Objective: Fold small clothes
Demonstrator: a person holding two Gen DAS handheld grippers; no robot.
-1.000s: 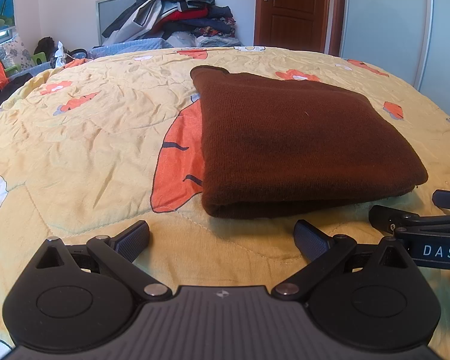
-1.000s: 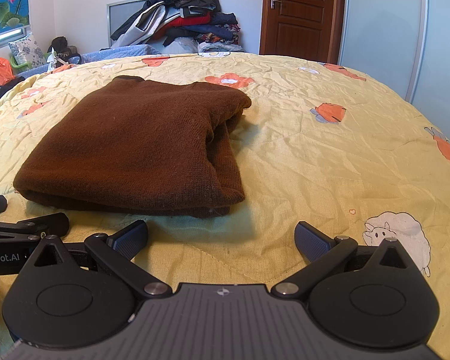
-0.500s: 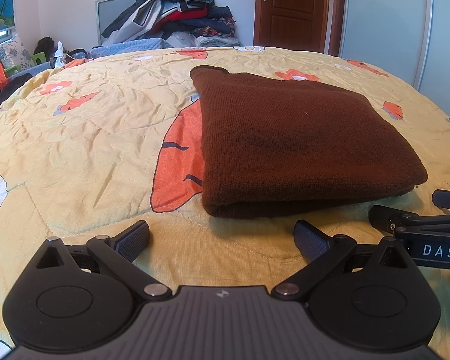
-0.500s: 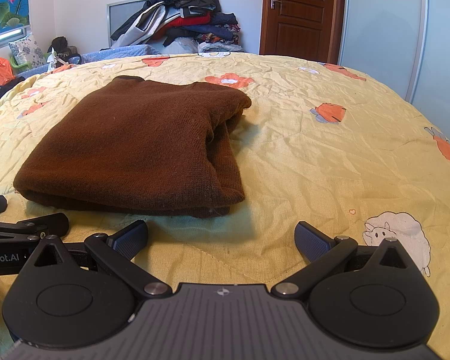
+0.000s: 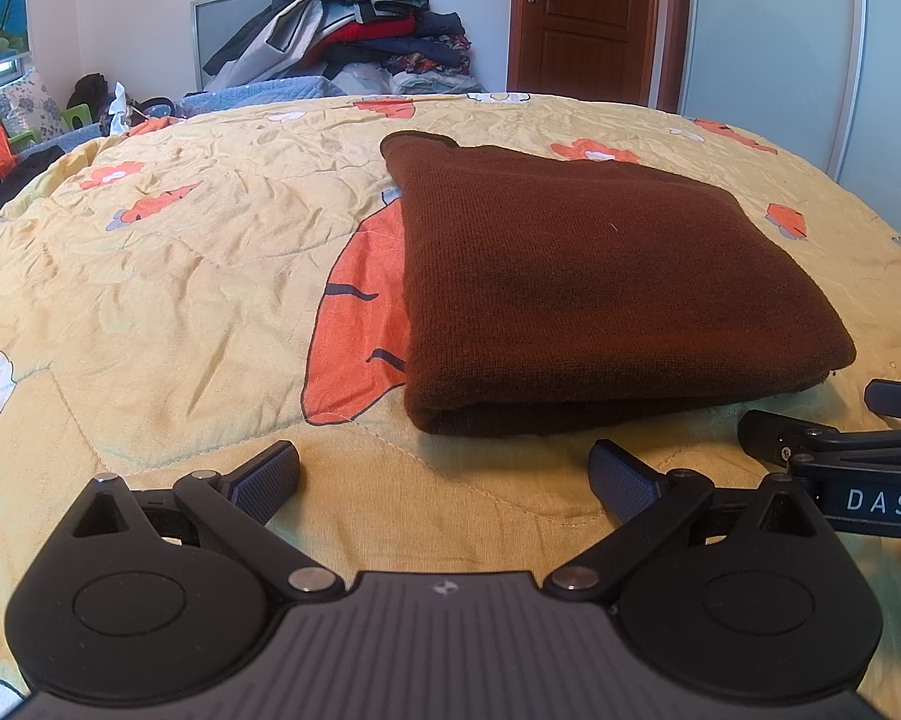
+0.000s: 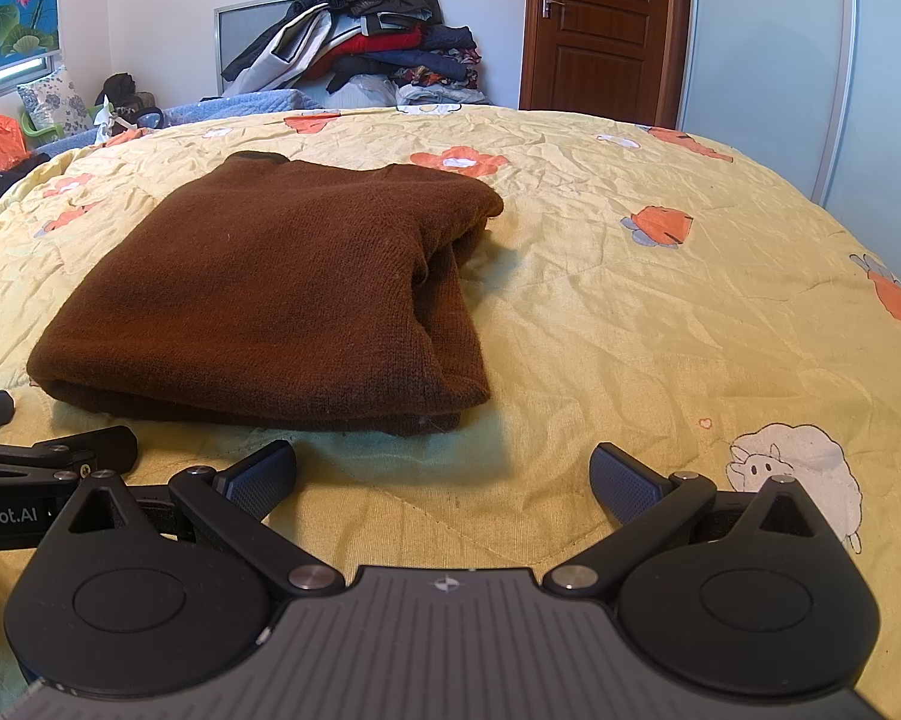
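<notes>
Left claw (image 5: 444, 474) sits at the bottom of its frame, released and empty over the yellow bed (image 5: 150, 312). The folded brown sweater (image 5: 594, 294) lies right of centre there — left of centre in the right view. Right claw (image 6: 444, 474), at that frame's bottom, is likewise released, just short of the sweater's near edge.

We see the brown knit sweater (image 5: 594, 294) folded into a thick rectangle, flat on the bed, collar toward twelve o'clock.
</notes>
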